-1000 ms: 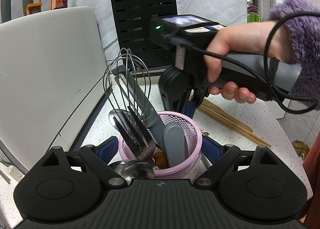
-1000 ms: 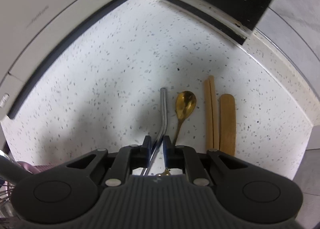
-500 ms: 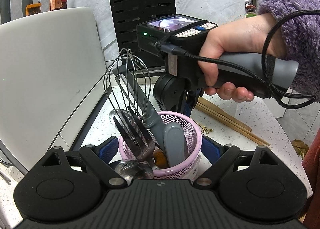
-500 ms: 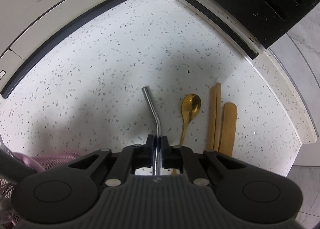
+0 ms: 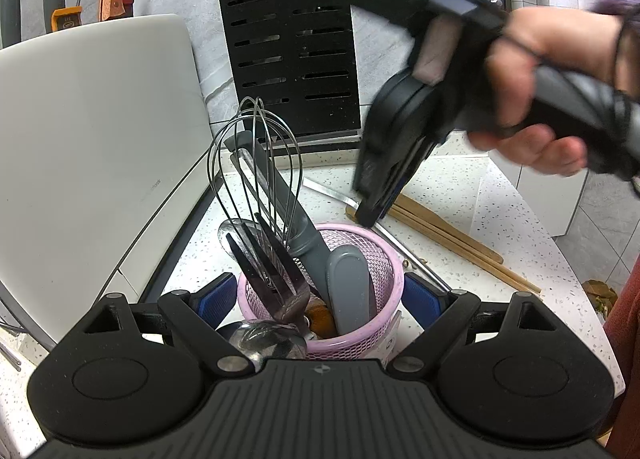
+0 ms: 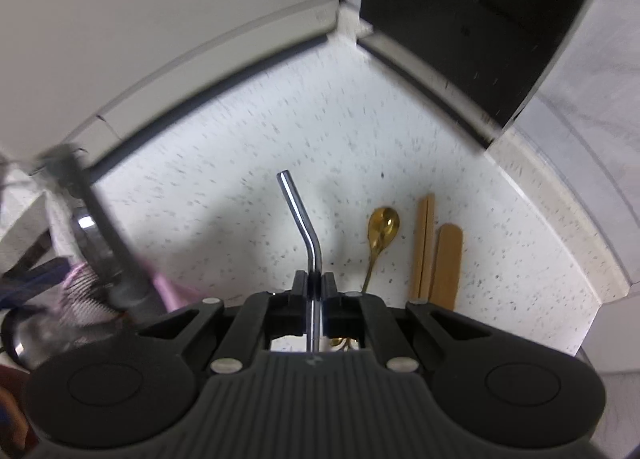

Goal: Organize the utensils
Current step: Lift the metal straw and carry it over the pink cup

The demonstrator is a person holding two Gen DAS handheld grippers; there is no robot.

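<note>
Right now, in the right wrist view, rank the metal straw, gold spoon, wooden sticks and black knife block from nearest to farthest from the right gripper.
1. metal straw: clamped in the right gripper, sticking forward.
2. gold spoon: on the counter just right of the straw.
3. wooden sticks: right of the spoon.
4. black knife block: at the back wall, upper right.

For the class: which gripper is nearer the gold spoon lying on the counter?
Right. The right gripper, shut on a bent metal straw, hangs just beside the gold spoon; the left gripper flanks the pink basket.

The right gripper (image 6: pixel 315 283) clamps a bent metal straw (image 6: pixel 301 219), apparently clear of the speckled counter (image 6: pixel 240 163).
</note>
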